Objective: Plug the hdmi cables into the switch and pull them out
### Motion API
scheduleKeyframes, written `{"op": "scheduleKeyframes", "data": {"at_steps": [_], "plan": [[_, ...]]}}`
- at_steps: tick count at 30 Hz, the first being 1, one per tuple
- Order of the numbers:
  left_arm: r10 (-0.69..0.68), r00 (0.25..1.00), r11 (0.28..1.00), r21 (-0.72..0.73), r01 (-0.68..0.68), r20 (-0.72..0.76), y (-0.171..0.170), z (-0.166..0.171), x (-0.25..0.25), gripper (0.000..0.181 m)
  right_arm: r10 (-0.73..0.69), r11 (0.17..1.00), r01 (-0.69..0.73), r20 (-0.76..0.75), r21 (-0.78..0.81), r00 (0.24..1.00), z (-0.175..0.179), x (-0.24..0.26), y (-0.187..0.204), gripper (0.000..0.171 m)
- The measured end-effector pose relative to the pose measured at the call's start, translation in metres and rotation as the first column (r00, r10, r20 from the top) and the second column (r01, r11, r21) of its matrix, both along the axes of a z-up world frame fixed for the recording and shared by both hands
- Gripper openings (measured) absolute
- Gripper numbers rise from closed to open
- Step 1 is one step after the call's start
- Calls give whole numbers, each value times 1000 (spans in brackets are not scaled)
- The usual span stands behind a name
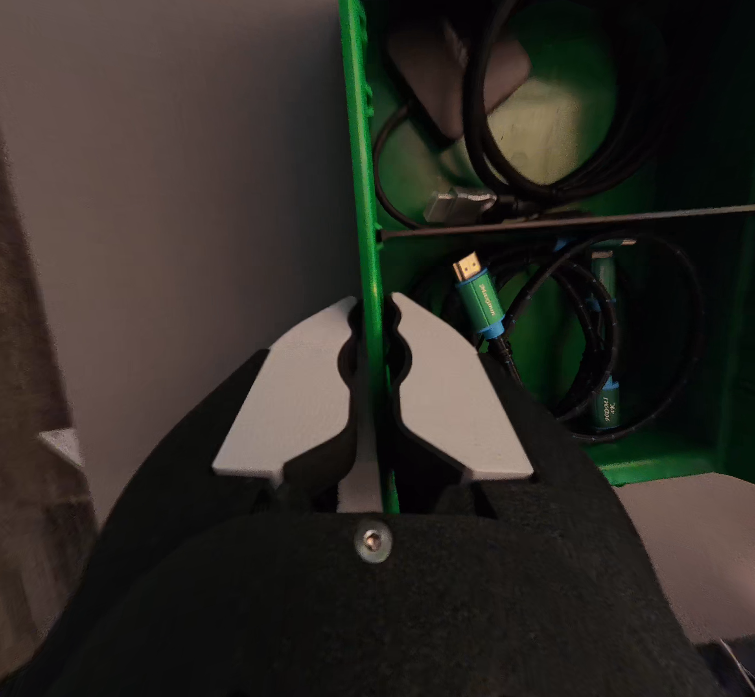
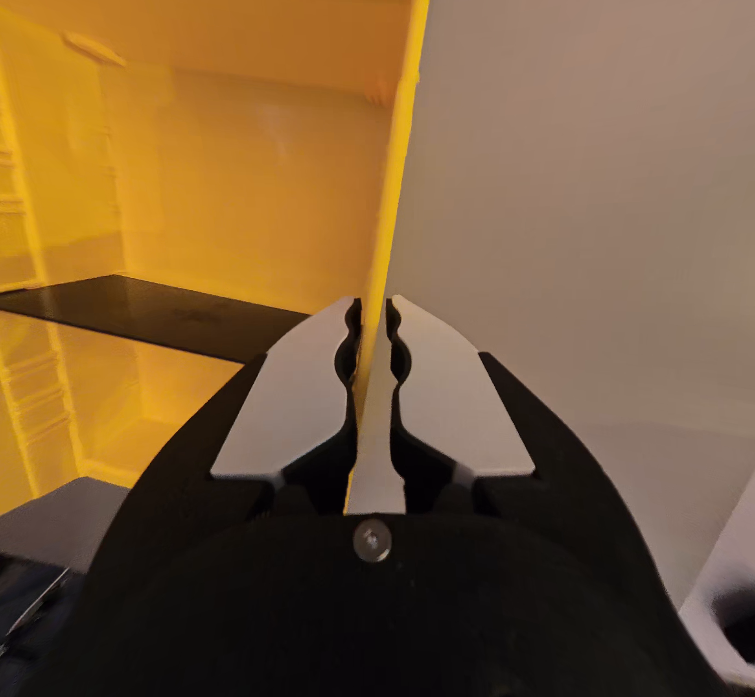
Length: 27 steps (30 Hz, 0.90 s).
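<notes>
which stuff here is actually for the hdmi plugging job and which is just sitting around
For the job:
- green-and-blue HDMI cable coiled in the green bin, lower compartment
- black cable with a grey plug, upper compartment
- left gripper, astride the green bin's wall

Just there:
- yellow bin, no cables visible inside, its wall between the right gripper fingers
- black divider in it

No switch in view.

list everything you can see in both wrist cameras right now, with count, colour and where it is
Green bin: one, green, left wrist view, side wall between the fingers.
Black divider: one, splits the green bin.
Black cables: coiled bundle, far compartment.
Green-and-blue HDMI plugs: at least three, on black braided cable, near compartment.
Yellow bin: one, right wrist view, wall between the fingers.
Black panel: one, inside yellow bin.
Left gripper: black, white fingers, astride green wall.
Right gripper: same, astride yellow wall.
</notes>
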State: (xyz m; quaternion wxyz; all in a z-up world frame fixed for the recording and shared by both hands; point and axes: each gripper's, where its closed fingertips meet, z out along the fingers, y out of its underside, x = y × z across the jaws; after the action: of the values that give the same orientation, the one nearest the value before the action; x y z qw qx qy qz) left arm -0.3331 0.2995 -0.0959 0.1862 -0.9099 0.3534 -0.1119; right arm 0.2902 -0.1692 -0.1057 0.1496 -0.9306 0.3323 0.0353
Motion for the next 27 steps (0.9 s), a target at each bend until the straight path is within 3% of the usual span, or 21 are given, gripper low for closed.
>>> {"op": "scheduleKeyframes", "data": {"at_steps": [2,4,7,10,14,17,20,23,27], "plan": [[-23,998,991,136,16,51,7,45,-2,12,2,998,-10,124,62,992,29,10,-5,20],[-43,991,956,294,3,129,13,118,-2,22,-3,993,-34,303,117,953,84,20,-14,20],[-121,953,897,442,-15,277,-5,256,17,40,-115,945,-90,577,315,808,223,15,-12,27],[-244,894,829,559,-8,376,-43,381,55,56,-282,815,-210,686,540,671,375,-32,1,29],[-348,839,749,662,-21,419,-97,483,110,69,-406,697,-358,753,622,518,514,-106,20,30],[-427,806,709,705,16,411,-144,517,157,78,-390,613,-472,763,633,516,565,-167,50,41],[-454,801,672,741,20,390,-176,523,198,90,-373,543,-523,746,658,552,581,-217,80,54],[-447,803,665,746,4,394,-192,506,231,112,-391,538,-539,759,648,521,566,-241,107,73],[-414,834,676,737,14,364,-193,449,259,125,-390,589,-512,775,625,496,508,-247,137,92]]}}
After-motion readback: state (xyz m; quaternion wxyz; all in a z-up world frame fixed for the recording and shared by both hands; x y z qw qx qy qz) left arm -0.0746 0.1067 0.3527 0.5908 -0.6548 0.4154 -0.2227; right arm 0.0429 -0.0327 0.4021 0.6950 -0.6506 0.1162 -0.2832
